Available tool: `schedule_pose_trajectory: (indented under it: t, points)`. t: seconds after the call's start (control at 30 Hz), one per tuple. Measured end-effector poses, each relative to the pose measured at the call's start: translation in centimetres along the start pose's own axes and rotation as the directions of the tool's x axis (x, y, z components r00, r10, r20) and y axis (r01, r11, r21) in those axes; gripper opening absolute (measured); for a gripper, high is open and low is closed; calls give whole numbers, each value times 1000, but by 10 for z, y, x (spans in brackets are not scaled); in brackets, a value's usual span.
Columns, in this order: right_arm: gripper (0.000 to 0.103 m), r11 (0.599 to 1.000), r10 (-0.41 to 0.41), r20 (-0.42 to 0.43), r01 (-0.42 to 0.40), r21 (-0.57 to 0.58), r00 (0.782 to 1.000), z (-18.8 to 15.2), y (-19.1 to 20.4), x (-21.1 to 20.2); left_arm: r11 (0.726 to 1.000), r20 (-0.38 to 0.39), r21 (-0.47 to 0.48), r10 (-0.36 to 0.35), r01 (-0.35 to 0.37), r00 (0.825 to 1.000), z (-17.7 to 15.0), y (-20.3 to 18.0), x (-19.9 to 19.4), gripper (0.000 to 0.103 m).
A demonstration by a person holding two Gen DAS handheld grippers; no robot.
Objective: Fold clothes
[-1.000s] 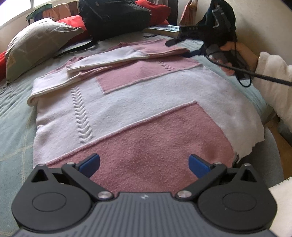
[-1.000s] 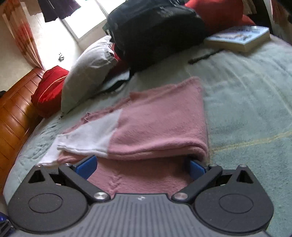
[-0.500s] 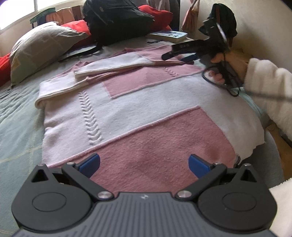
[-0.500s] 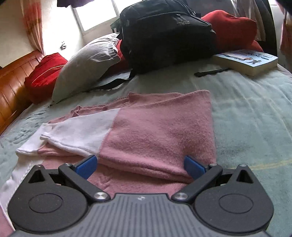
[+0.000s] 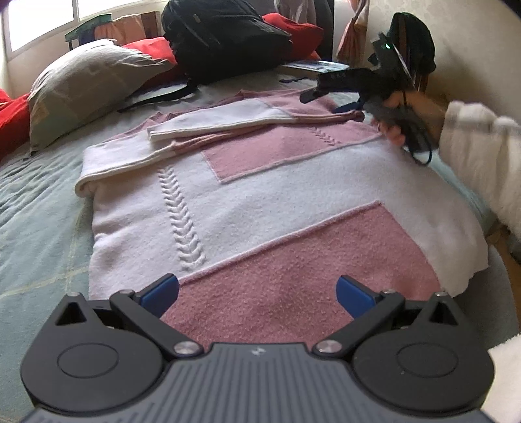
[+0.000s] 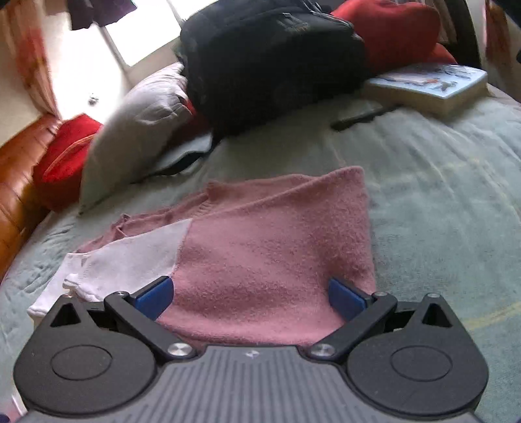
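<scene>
Sweater [image 5: 260, 201]: near hem hidden behind left tool [image 5: 257, 289]; same behind right tool [image 6: 250, 293]. Backpack [image 6: 270, 61]: top cut by frame edge. Book [image 6: 433, 84]: cover print too blurred to read. Sleeve [image 5: 478, 156]: runs off right edge.

I count one sweater [image 5: 260, 201] on my bed [image 5: 39, 208], two grippers [image 5: 257, 293] [image 6: 250, 296], one black backpack [image 6: 270, 61], one grey pillow [image 5: 88, 88], one book [image 6: 433, 84], two red cushions [image 6: 390, 29] [image 6: 65, 153].
</scene>
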State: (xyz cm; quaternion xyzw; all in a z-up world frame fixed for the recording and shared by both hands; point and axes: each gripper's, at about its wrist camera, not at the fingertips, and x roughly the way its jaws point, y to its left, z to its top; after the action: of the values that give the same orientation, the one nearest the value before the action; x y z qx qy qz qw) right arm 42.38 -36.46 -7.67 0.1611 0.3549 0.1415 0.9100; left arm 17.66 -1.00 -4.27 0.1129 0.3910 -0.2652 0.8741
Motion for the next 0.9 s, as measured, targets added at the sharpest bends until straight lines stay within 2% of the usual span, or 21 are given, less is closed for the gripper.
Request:
schedule_pose_trajectory:
  t: [0.07,0.2,0.27,0.37,0.53,0.67,0.73,0.77,0.8,0.9]
  points:
    - [103,1000,-12,-7,12,9,1000,6,5,-3,1000,-2,-1,2,-2,1000,1,2,2,102]
    - [103,998,-37,71,41,-46,997,27,14,-4,1000,3,-7,27,-27,1000,5,5,7,102]
    - [103,996,-68,80,72,-49,995,37,11,9,999,8,-24,24,-23,1000,6,6,8,102]
    - [103,994,-110,23,110,2,994,43,-6,40,999,0,-34,13,-13,1000,6,8,12,102]
    - [103,982,-175,31,177,-69,984,41,12,42,999,-13,-35,22,-22,1000,6,11,18,102]
    - [103,956,-186,17,185,-229,982,26,52,40,999,-1,-34,16,-16,1000,8,9,20,102]
    - [103,932,-229,-45,205,-300,972,15,62,55,999,3,-36,5,-4,1000,7,8,19,102]
    - [103,916,-255,-46,225,-332,966,8,64,63,999,4,-37,-3,3,1000,6,7,18,102]
    - [103,911,-252,-20,230,-343,967,5,65,62,999,5,-36,-6,6,1000,4,7,17,102]
    - [103,938,-239,-55,216,-271,970,17,63,53,999,11,-37,-10,10,1000,1,10,12,102]
